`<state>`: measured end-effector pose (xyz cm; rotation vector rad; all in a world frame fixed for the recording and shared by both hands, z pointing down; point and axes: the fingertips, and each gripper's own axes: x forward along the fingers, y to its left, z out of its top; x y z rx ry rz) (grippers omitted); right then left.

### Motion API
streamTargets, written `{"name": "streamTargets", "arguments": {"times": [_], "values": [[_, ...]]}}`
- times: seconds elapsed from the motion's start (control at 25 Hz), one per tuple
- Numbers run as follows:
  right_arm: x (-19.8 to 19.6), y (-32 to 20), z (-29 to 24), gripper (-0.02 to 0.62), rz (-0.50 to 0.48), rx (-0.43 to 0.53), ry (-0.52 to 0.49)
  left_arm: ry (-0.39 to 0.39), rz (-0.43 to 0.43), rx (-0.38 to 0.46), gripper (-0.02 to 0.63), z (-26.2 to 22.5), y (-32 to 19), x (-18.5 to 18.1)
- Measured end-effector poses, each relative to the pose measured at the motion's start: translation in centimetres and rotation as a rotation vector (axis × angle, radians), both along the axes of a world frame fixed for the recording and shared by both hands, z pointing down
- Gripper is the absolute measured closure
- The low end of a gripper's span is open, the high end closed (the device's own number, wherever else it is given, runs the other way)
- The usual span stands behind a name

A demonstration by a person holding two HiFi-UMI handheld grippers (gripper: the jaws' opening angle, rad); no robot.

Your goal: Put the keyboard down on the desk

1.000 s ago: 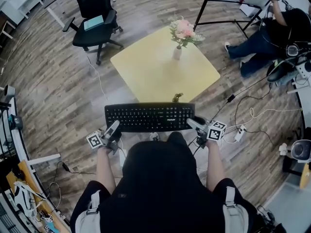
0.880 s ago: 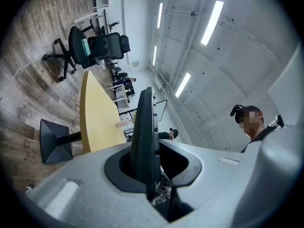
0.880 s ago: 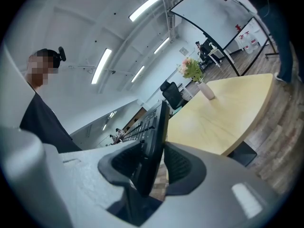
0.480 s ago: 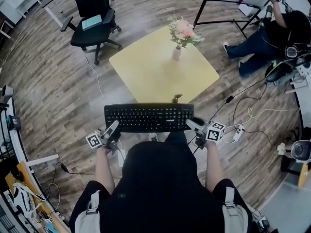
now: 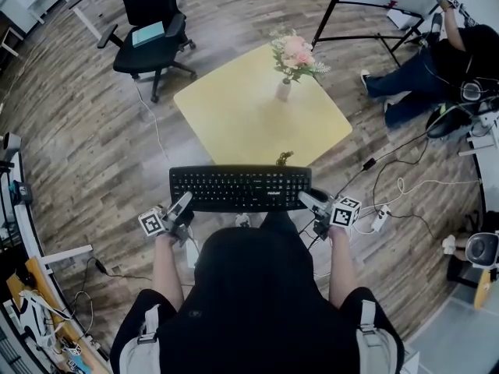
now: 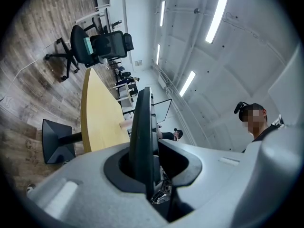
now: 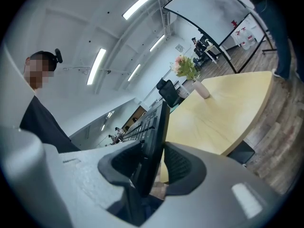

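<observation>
A black keyboard [image 5: 240, 188] hangs level in the air between my two grippers, just in front of the near corner of the yellow desk [image 5: 234, 115]. My left gripper [image 5: 184, 205] is shut on the keyboard's left end, and the keyboard's edge [image 6: 141, 127] runs straight out between its jaws. My right gripper [image 5: 309, 199] is shut on the right end; the keyboard [image 7: 154, 134] sits edge-on between its pads, with the yellow desk [image 7: 223, 118] beyond.
A vase of pink flowers [image 5: 291, 57] stands on the desk's far side. A black office chair [image 5: 148, 22] is at the back left. A person [image 5: 437, 61] sits on the floor at the right, amid cables [image 5: 390, 193]. An easel's legs [image 5: 351, 29] stand behind.
The keyboard and both grippers have stayed almost in place in the view; the desk and floor have shifted slightly, as the person edges toward the desk.
</observation>
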<state>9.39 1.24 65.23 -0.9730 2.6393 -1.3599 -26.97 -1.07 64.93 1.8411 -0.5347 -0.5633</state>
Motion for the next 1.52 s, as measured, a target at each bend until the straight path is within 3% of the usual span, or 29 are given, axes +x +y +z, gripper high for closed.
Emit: {"name": "streamTargets", "arguments": {"times": [0.56, 1.52], "values": [[3.0, -6.6, 1.7, 0.434, -0.047, -0.042, 0.015, -0.056, -0.035, -0.04, 0.521, 1.4, -5.4, 3.0], [6.5, -13.3, 8.3, 0.423, -0.052, -0.184, 0.102, -0.234, -0.028, -0.134, 0.509, 6.6, -11.5, 6.4]]}}
